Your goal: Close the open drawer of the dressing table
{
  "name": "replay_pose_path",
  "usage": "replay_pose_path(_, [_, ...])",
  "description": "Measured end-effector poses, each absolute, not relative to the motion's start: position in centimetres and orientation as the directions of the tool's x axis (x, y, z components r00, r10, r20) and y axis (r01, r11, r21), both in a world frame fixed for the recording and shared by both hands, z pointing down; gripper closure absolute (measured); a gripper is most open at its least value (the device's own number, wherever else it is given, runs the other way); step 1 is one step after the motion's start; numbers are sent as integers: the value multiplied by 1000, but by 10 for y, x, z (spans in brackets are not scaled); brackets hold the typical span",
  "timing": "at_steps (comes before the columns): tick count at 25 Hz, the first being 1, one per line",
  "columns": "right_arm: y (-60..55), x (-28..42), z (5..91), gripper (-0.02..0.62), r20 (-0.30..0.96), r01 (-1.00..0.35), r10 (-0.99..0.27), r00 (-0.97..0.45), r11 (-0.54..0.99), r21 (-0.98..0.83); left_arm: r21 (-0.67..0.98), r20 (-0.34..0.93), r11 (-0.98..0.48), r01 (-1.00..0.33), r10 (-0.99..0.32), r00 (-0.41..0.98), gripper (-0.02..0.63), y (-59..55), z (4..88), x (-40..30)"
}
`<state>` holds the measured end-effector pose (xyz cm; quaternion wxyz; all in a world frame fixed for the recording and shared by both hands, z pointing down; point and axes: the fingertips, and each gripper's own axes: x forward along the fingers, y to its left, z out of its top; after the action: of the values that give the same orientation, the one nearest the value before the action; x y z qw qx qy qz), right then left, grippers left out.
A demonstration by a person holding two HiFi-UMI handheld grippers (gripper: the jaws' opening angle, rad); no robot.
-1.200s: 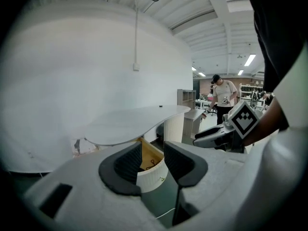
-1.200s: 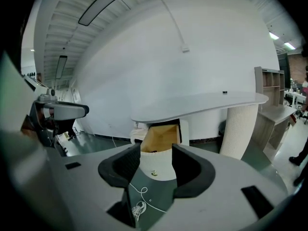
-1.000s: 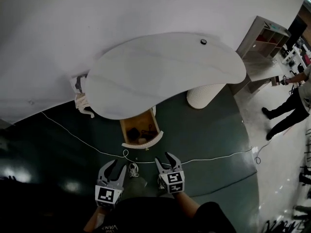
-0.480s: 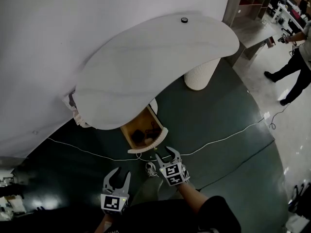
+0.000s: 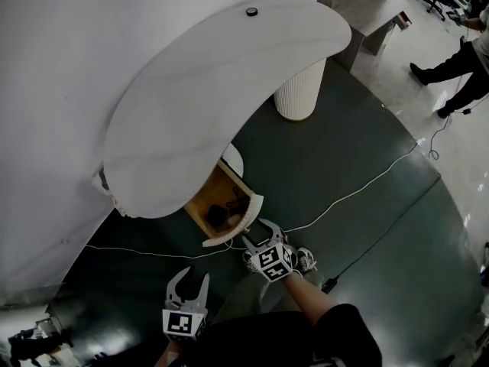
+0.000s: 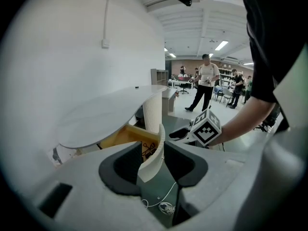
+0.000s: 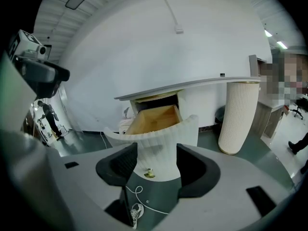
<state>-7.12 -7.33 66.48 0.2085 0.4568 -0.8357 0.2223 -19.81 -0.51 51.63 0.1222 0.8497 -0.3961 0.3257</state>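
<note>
The dressing table (image 5: 214, 90) has a curved white top. Under it the drawer (image 5: 223, 203) stands pulled out, wooden inside, with dark small things in it. Its white ribbed front (image 5: 234, 232) carries a brass knob (image 7: 149, 173). My right gripper (image 5: 257, 234) is close before the right end of that front. Its jaws have just been opening and stand open with nothing pressed between them; the ribbed front (image 7: 163, 143) fills the gap ahead. My left gripper (image 5: 189, 280) hangs open, lower left and apart from the drawer, whose front (image 6: 154, 155) shows edge-on between its jaws.
A white ribbed pedestal (image 5: 298, 90) holds up the table's right end. A white cable (image 5: 359, 189) runs across the dark green floor, and a shoe (image 5: 306, 260) is beside my right arm. A person (image 5: 458, 60) stands far right. A small black object (image 5: 251, 11) sits on the tabletop.
My right gripper has gone forward and down to the drawer front. The left gripper has dropped back, lower in the picture. The view has swung, so the table now lies more to the upper left.
</note>
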Motion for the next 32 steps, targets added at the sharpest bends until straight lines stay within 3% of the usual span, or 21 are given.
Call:
replay_pose_path(18, [-88, -88, 672, 347, 463, -843, -711, -529, 504, -187, -41, 681, -770, -636, -487, 546, 469, -8, 544, -186])
replay_pose_path(32, [-150, -117, 669, 371, 416, -863, -760, -500, 477, -167, -75, 671, -783, -617, -497, 550, 469, -23, 556, -202])
